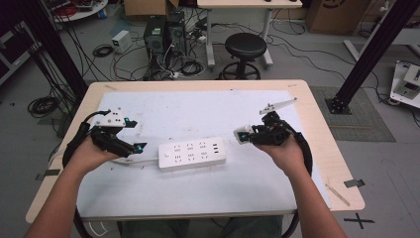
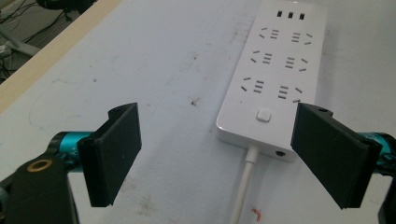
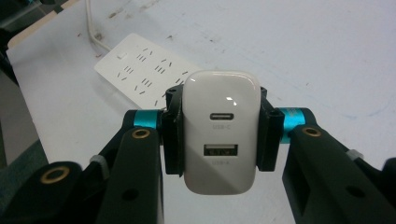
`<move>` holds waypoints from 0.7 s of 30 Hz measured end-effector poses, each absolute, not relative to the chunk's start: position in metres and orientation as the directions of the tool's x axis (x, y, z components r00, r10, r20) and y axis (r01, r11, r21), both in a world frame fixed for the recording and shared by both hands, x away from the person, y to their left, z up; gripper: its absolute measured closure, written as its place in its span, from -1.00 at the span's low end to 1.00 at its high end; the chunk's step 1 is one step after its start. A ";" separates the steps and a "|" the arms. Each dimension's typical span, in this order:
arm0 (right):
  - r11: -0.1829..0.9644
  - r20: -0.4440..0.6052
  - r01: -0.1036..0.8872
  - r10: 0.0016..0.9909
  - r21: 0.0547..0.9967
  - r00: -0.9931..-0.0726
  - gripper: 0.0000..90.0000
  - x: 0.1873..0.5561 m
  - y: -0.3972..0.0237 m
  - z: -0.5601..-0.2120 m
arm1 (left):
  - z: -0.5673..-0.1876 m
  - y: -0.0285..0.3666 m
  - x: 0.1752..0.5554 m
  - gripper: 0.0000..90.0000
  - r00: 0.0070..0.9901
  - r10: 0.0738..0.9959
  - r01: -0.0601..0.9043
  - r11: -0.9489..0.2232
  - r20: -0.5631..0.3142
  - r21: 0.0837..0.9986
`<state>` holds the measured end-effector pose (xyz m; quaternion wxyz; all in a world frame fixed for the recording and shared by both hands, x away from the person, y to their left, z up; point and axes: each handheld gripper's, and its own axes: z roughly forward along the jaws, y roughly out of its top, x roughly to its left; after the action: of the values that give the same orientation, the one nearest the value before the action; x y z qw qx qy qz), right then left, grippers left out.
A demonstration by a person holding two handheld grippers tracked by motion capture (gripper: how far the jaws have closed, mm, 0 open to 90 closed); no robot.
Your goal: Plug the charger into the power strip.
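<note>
Two claws: left claw spread, empty, just beside the strip's cord end; right claw pinching the charger by its two flat sides.
Charger: white, held above the surface, right of the strip, not yet plugged.
Strip: white, flat at mid-surface, sockets up, cord leading off toward the left claw.
Step in hand: judged as plugging the charger into a socket.
Method: turn the prongs down, square them over one socket, press straight down without rocking.
Support: close the left claw on the strip's cord end to stop it sliding.
Risk: a tilted charger may miss the slots.
Markings: "USB-C" under the upper port; lower port label too faint to read.
</note>
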<state>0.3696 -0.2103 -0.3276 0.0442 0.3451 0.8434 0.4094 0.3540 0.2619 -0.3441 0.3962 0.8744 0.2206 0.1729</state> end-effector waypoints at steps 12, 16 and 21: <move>0.603 0.106 0.432 0.499 0.670 -0.860 0.41 0.395 -0.177 -0.310 | -0.349 0.271 0.346 -0.64 0.838 0.529 0.276 -0.627 0.138 0.728; 0.724 0.052 0.341 0.390 0.599 -0.919 0.41 0.411 -0.142 -0.307 | -0.348 0.278 0.344 -0.64 0.824 0.550 0.282 -0.611 0.140 0.740; 0.766 0.046 0.308 0.344 0.564 -0.938 0.41 0.420 -0.126 -0.309 | -0.348 0.280 0.343 -0.64 0.821 0.554 0.285 -0.607 0.137 0.742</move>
<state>0.4198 -0.1256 -0.3087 0.0303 0.1737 0.9392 0.2947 0.3429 0.2805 -0.3480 0.3737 0.8781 0.2387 0.1797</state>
